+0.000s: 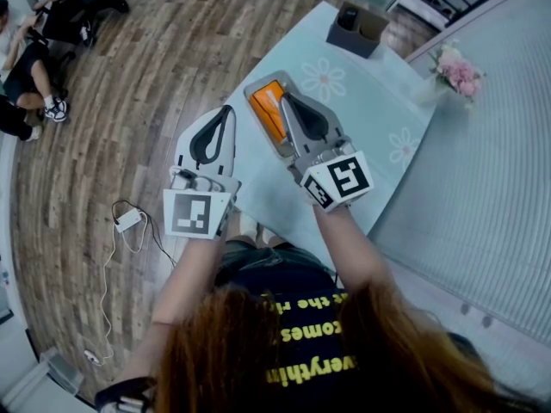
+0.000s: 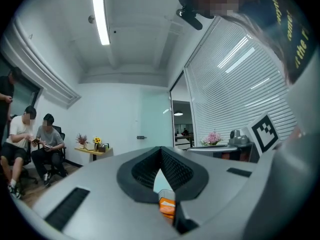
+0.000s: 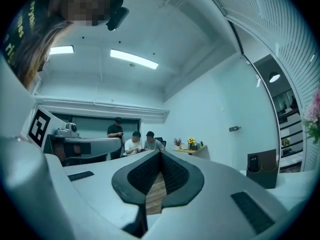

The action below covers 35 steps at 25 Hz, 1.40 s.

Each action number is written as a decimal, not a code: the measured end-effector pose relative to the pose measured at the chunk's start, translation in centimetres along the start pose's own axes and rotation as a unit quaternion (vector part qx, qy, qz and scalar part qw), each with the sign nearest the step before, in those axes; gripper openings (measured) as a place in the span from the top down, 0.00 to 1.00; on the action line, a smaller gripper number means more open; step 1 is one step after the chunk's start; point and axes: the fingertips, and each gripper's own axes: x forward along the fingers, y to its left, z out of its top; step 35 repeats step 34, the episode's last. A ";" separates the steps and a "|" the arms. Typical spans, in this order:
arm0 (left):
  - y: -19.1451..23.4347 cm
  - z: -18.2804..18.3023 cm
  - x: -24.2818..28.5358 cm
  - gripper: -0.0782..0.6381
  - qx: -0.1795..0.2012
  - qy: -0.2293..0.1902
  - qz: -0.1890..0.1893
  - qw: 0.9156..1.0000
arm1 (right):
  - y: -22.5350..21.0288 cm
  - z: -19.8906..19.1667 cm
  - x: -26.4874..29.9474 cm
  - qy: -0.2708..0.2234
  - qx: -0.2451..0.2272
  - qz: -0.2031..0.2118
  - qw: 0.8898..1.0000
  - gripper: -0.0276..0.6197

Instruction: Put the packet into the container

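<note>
Your right tool (image 1: 289, 100) hovers over the grey container (image 1: 256, 86) on the pale blue worktop (image 1: 370, 101). Its jaws are pressed together with nothing between them. The orange packet (image 1: 268, 108) lies inside the container, just left of that tool. Your left tool (image 1: 226, 113) hangs at the worktop's left edge, beside the container. Its jaws also meet at the tips and grip nothing.

Orange packet (image 1: 269, 110) is seen lying flat inside a shallow grey-rimmed container (image 1: 256, 83), a bit above the middle of the frame. The container's parked on the pale table (image 1: 370, 119) near its left edge, angled diagonally, with its lower right part covered up.
</note>
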 end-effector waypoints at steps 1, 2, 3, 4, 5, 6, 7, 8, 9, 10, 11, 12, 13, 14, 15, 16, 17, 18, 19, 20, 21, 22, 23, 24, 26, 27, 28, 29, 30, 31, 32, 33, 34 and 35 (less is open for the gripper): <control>-0.1 0.0 -0.1 0.89 0.000 -0.001 -0.001 1.000 | 0.3 0.3 -0.2 -0.002 0.000 0.004 1.000 0.92; -0.1 0.1 -0.1 0.89 0.001 -0.002 -0.003 1.000 | 0.6 0.5 -0.4 -0.003 -0.001 0.008 1.000 0.92; -0.2 0.1 -0.2 0.89 0.001 -0.003 -0.004 1.000 | 0.9 0.7 -0.6 -0.004 -0.003 0.012 1.000 0.92; -0.3 0.1 -0.2 0.89 0.002 -0.004 -0.005 1.000 | 1.1 0.9 -0.8 -0.005 -0.005 0.015 1.000 0.92; -0.3 0.1 -0.3 0.89 0.002 -0.005 -0.006 1.000 | 1.3 1.0 -0.9 -0.005 -0.007 0.017 1.000 0.92; -0.4 0.1 -0.3 0.89 0.002 -0.005 -0.006 1.000 | 1.4 1.1 -1.1 -0.007 -0.008 0.017 1.000 0.92; -0.5 0.1 -0.3 0.89 0.003 -0.005 -0.007 1.000 | 1.5 1.2 -1.2 -0.009 -0.009 0.017 1.000 0.92; -0.5 0.0 -0.3 0.89 0.003 -0.005 -0.007 1.000 | 1.6 1.3 -1.3 -0.011 -0.010 0.017 1.000 0.92; -0.6 0.1 -0.3 0.89 0.003 -0.006 -0.008 1.000 | 1.6 1.5 -1.4 -0.012 -0.011 0.017 1.000 0.92; -0.7 0.1 -0.3 0.89 0.003 -0.006 -0.008 1.000 | 1.8 1.6 -1.5 -0.014 -0.013 0.018 1.000 0.92; -0.7 0.1 -0.3 0.89 0.003 -0.007 -0.009 1.000 | 1.9 1.7 -1.5 -0.014 -0.014 0.018 1.000 0.92; -0.8 0.2 -0.3 0.89 0.003 -0.008 -0.009 1.000 | 2.0 1.8 -1.6 -0.015 -0.016 0.019 1.000 0.92; -0.8 0.2 -0.4 0.89 0.003 -0.008 -0.009 1.000 | 2.1 1.9 -1.6 -0.015 -0.017 0.019 1.000 0.92; -0.9 0.3 -0.4 0.89 0.004 -0.009 -0.009 1.000 | 2.1 1.9 -1.6 -0.015 -0.018 0.019 1.000 0.92; -0.9 0.4 -0.4 0.89 0.004 -0.009 -0.009 1.000 | 2.2 2.0 -1.6 -0.015 -0.019 0.018 1.000 0.92; -1.0 0.4 -0.4 0.89 0.003 -0.010 -0.009 1.000 | 2.2 2.0 -1.7 -0.016 -0.019 0.018 1.000 0.92; -1.0 0.4 -0.5 0.89 0.003 -0.010 -0.008 1.000 | 2.3 2.1 -1.7 -0.017 -0.020 0.018 1.000 0.92; -1.0 0.5 -0.5 0.89 0.003 -0.011 -0.008 1.000 | 2.3 2.2 -1.8 -0.018 -0.020 0.017 0.999 0.92; -1.1 0.5 -0.5 0.89 0.003 -0.012 -0.008 1.000 | 2.3 2.2 -1.8 -0.019 -0.020 0.017 0.999 0.92; -1.1 0.5 -0.4 0.89 0.004 -0.012 -0.009 1.000 | 2.3 2.3 -1.8 -0.019 -0.021 0.016 0.999 0.92; -1.1 0.6 -0.4 0.89 0.004 -0.013 -0.009 1.000 | 2.2 2.3 -1.8 -0.019 -0.020 0.016 0.999 0.92; -1.2 0.6 -0.4 0.89 0.005 -0.014 -0.010 1.000 | 2.1 2.3 -1.8 -0.020 -0.019 0.015 1.000 0.92; -1.3 0.6 -0.4 0.89 0.004 -0.014 -0.011 1.000 | 2.1 2.3 -1.8 -0.020 -0.018 0.014 1.000 0.92; -1.4 0.5 -0.3 0.89 0.004 -0.014 -0.012 1.000 | 2.0 2.3 -1.8 -0.021 -0.017 0.012 1.000 0.92; -1.5 0.4 -0.3 0.89 0.002 -0.012 -0.012 1.000 | 1.9 2.3 -1.9 -0.022 -0.017 0.011 1.000 0.92; -1.5 0.4 -0.3 0.89 0.003 -0.012 -0.012 1.000 | 1.9 2.3 -1.9 -0.021 -0.018 0.012 1.000 0.92; -1.5 0.4 -0.3 0.89 0.003 -0.012 -0.012 1.000 | 1.9 2.4 -1.8 -0.021 -0.018 0.012 1.000 0.92; -1.5 0.5 -0.2 0.89 0.004 -0.012 -0.012 1.000 | 1.9 2.4 -1.8 -0.021 -0.018 0.012 1.000 0.92; -1.5 0.5 -0.2 0.89 0.004 -0.012 -0.012 1.000 | 1.9 2.5 -1.8 -0.022 -0.018 0.012 1.000 0.92; -1.6 0.6 -0.2 0.89 0.004 -0.013 -0.012 1.000 | 1.9 2.5 -1.9 -0.022 -0.018 0.012 1.000 0.92; -1.6 0.6 -0.3 0.89 0.004 -0.014 -0.012 1.000 | 2.0 2.6 -1.9 -0.022 -0.018 0.012 1.000 0.92; -1.6 0.7 -0.3 0.89 0.004 -0.015 -0.012 1.000 | 2.0 2.6 -1.9 -0.023 -0.018 0.012 1.000 0.92; -1.6 0.7 -0.3 0.89 0.005 -0.015 -0.012 1.000 | 2.1 2.6 -1.9 -0.023 -0.018 0.012 0.999 0.92; -1.6 0.7 -0.3 0.89 0.005 -0.015 -0.012 1.000 | 2.1 2.6 -1.9 -0.023 -0.018 0.012 0.999 0.92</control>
